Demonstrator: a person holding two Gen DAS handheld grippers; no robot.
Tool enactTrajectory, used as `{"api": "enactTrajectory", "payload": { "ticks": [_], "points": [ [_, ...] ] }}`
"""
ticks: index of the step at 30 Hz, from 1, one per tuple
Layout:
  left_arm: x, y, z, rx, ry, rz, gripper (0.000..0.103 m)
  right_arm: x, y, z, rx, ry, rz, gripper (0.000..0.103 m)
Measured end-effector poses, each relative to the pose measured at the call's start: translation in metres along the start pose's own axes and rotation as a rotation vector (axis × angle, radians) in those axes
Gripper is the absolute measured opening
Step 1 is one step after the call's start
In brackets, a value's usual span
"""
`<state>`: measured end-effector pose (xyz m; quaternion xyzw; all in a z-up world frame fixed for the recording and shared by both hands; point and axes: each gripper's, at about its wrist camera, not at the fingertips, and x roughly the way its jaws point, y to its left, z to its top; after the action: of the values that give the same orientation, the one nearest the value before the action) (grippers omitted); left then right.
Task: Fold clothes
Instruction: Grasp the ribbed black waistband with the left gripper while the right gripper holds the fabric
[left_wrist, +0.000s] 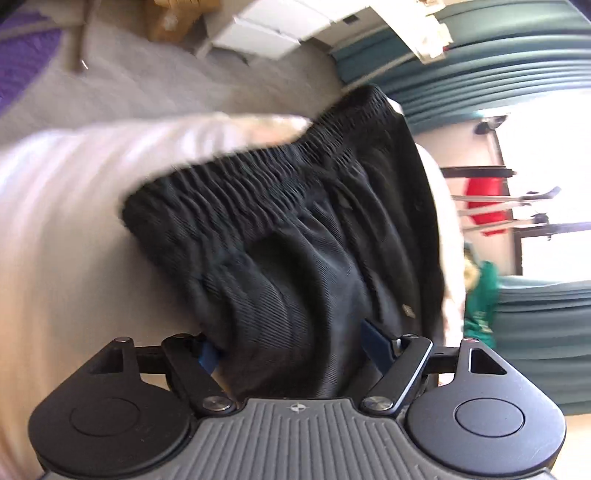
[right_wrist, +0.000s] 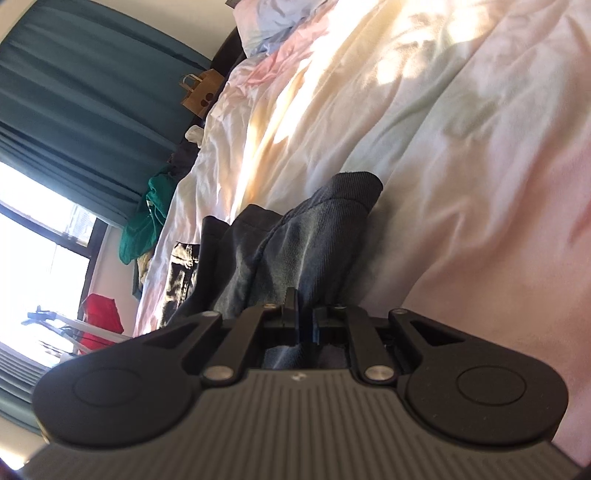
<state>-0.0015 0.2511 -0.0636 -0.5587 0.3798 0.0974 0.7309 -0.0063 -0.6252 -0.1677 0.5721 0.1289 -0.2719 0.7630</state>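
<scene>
Here, dark shorts (left_wrist: 295, 229) are being held above the bed (right_wrist: 443, 129): right gripper (right_wrist: 301, 317) clenched on cloth, left gripper (left_wrist: 291, 347) spread around fabric. Edges should be kept level and taut.

Left claw (left_wrist: 291, 345) tips buried in dark garment (left_wrist: 295, 229); pale bedding (left_wrist: 74, 206) smeared by blur.

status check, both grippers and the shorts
Left gripper open, black shorts bunched between its fingers. Right gripper shut on shorts' hem. Nothing in the way on the bedsheet.
</scene>
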Motion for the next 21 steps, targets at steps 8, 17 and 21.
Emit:
{"api": "enactTrajectory", "payload": {
  "ticks": [8, 17, 21],
  "points": [
    [-0.009, 0.014, -0.005, -0.073, 0.028, -0.148, 0.084, 0.008, -0.015, 0.001, 0.096, 0.021, 0.028, 0.015],
    [-0.007, 0.002, -0.006, 0.032, 0.0, -0.136, 0.038, -0.007, 0.014, 0.0, -0.1, -0.107, -0.006, 0.007],
    [-0.02, -0.003, -0.01, 0.086, -0.055, -0.237, 0.015, -0.011, 0.029, -0.001, -0.241, -0.139, -0.022, 0.007]
  ]
}}
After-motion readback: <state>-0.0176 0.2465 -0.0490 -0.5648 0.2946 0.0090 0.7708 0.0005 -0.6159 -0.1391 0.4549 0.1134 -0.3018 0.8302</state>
